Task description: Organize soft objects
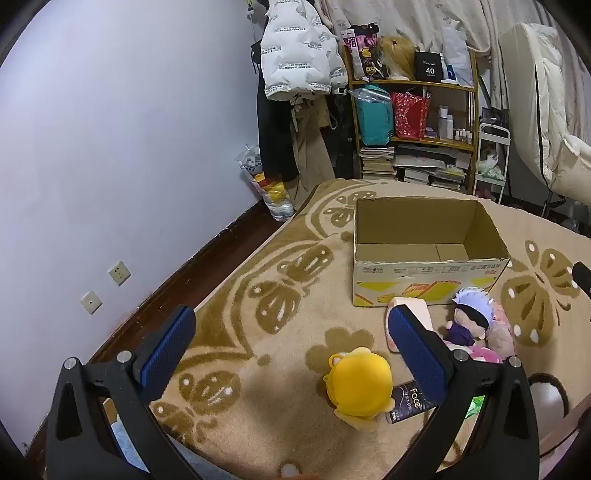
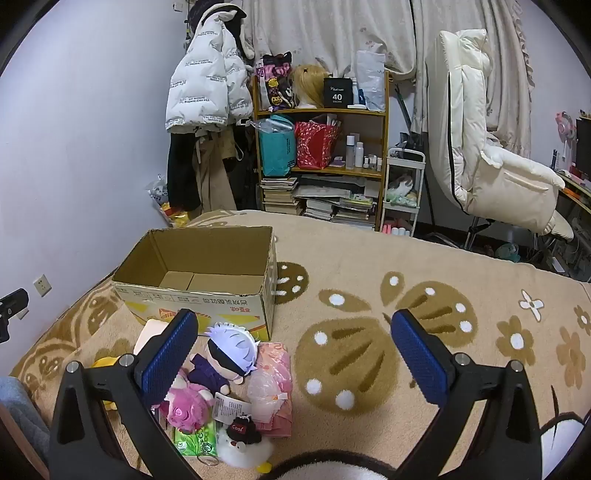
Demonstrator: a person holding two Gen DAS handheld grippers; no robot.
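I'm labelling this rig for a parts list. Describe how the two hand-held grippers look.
Both look alike. The left hand-held gripper and right hand-held gripper each have a black plastic frame with triangular cut-outs and silver round bolt heads at the joints. Each carries two long flat fingers faced with blue ribbed pads. No cables, markings or sleeves show.

Pale wall (image 1: 110, 129) on left w/ two sockets (image 1: 119, 273) low down, dark skirting below. Tan patterned blanket (image 2: 369, 332) covers foreground. Back: wooden shelf unit (image 2: 321, 155) crammed w/ bags, bottles, stacked books; white puffer jacket (image 2: 207, 88) hanging beside it; cream curtains (image 2: 332, 33); white padded chair (image 2: 487, 155) at right.
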